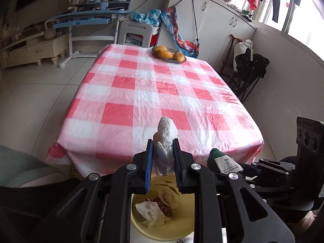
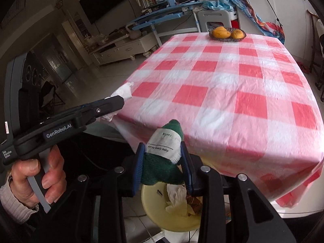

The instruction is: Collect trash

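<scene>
Between left gripper (image 1: 163, 144) pads, crumpled tissue (image 1: 166, 133).

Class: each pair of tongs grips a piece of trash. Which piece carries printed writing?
The green knitted scrap with a white label, held in the right tongs. The left tongs hold a plain white crumpled tissue.

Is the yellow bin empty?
No. The yellow bin below the claws already holds crumpled white paper and brownish scraps.
</scene>
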A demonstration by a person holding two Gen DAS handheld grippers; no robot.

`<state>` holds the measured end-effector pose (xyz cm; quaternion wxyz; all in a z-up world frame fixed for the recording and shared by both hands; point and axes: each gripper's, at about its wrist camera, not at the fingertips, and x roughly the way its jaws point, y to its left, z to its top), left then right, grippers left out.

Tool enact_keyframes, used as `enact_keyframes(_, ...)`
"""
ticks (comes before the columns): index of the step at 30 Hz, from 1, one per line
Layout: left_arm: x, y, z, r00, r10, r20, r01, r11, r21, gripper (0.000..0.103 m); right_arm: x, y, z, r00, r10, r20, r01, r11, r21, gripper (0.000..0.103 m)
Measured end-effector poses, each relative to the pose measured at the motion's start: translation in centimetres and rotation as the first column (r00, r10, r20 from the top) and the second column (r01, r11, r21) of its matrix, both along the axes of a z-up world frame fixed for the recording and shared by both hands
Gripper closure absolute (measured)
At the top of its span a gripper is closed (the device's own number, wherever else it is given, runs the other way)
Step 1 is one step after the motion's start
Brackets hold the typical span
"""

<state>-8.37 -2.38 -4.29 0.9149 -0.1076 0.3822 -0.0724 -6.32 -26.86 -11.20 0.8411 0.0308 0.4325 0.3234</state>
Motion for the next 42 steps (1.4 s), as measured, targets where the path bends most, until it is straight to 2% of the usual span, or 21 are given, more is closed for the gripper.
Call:
enact_keyframes(2, -1.0, 0.0, -0.8, 0.999, -0.004, -0.031, 0.004, 1.000, -0.023, 0.085, -0.6, -0.1, -0.4, 1.000, -0.009, -0.021, 0.009, 1.000, -0.007, 0.064)
enact_keyframes(5, -1.9, -0.1, -2.1, 0.995, -0.035, -0.097, 0.031, 0.998, -0.051, 0.084, -1.7, -0.5, -0.4, 0.999, -0.046, -0.003, 0.046, 0.999, 0.001, 0.059)
enact_keyframes(6, -2.1, -0.4, -2.5, 0.992, -0.047, -0.117, 0.041, 0.998, -0.051, 0.084, -1.8, -0.7, -0.3, 0.998, -0.061, 0.007, 0.061, 0.998, 0.005, 0.053)
enact_keyframes(8, -2.7, -0.8, -2.7, 0.991, -0.052, -0.126, 0.048, 0.998, -0.032, 0.082, -2.0, -1.1, 0.2, 0.995, -0.094, 0.036, 0.093, 0.996, 0.016, 0.049)
enact_keyframes(10, -3.5, -0.9, -2.4, 0.993, -0.046, -0.105, 0.045, 0.999, -0.010, 0.077, -2.3, -1.8, 0.8, 0.989, -0.128, 0.068, 0.126, 0.991, 0.041, 0.044)
enact_keyframes(11, -3.9, -1.0, -1.9, 0.996, -0.040, -0.083, 0.040, 0.999, 0.005, 0.070, -2.7, -2.1, 1.3, 0.984, -0.154, 0.095, 0.150, 0.988, 0.044, 0.036)
enact_keyframes(12, -4.5, -1.0, -1.3, 0.999, -0.024, -0.048, 0.025, 0.999, 0.027, 0.058, -3.1, -2.4, 1.9, 0.973, -0.186, 0.135, 0.182, 0.983, 0.036, 0.028)
enact_keyframes(13, -4.9, -0.9, -0.6, 1.000, -0.003, -0.013, 0.003, 0.999, 0.050, 0.051, -3.8, -2.7, 2.7, 0.955, -0.227, 0.192, 0.226, 0.974, 0.026, 0.024)
enact_keyframes(15, -6.2, -0.8, 1.1, 0.995, 0.051, 0.087, -0.060, 0.993, 0.105, 0.028, -4.9, -3.1, 4.0, 0.911, -0.290, 0.292, 0.298, 0.954, 0.016, 0.011)
enact_keyframes(17, -7.3, -0.7, 2.3, 0.984, 0.078, 0.159, -0.101, 0.985, 0.140, 0.019, -6.4, -3.4, 5.2, 0.855, -0.336, 0.394, 0.363, 0.932, 0.005, 0.008)
enact_keyframes(21, -8.8, -0.3, 4.2, 0.962, 0.096, 0.255, -0.145, 0.973, 0.179, 0.009, -9.0, -3.8, 6.3, 0.764, -0.365, 0.532, 0.414, 0.910, 0.029, 0.008)
enact_keyframes(23, -9.2, 0.0, 4.7, 0.955, 0.107, 0.278, -0.163, 0.969, 0.187, 0.007, -9.7, -3.9, 6.3, 0.736, -0.378, 0.561, 0.433, 0.901, 0.038, 0.008)
enact_keyframes(26, -9.2, 0.1, 5.5, 0.950, 0.117, 0.289, -0.177, 0.965, 0.192, 0.007, -9.3, -4.2, 6.9, 0.721, -0.388, 0.574, 0.442, 0.896, 0.049, 0.008)
enact_keyframes(30, -9.8, -0.5, 6.9, 0.933, 0.094, 0.346, -0.191, 0.947, 0.259, 0.007, -9.3, -5.0, 8.0, 0.662, -0.418, 0.623, 0.476, 0.876, 0.081, 0.008)
enact_keyframes(33, -10.0, -0.5, 7.2, 0.930, 0.085, 0.357, -0.192, 0.942, 0.277, 0.007, -9.5, -5.3, 8.3, 0.637, -0.442, 0.631, 0.493, 0.863, 0.107, 0.008)
enact_keyframes(35, -10.0, -0.3, 7.0, 0.933, 0.084, 0.349, -0.188, 0.943, 0.274, 0.007, -9.9, -5.3, 8.1, 0.635, -0.446, 0.631, 0.492, 0.863, 0.114, 0.008)
enact_keyframes(39, -9.9, 0.2, 6.7, 0.926, 0.104, 0.364, -0.209, 0.943, 0.261, 0.007, -8.8, -4.8, 7.5, 0.656, -0.433, 0.618, 0.488, 0.868, 0.091, 0.008)
enact_keyframes(42, -10.0, 0.4, 6.7, 0.919, 0.116, 0.378, -0.221, 0.943, 0.249, 0.007, -8.8, -4.8, 7.4, 0.658, -0.436, 0.614, 0.491, 0.867, 0.089, 0.008)
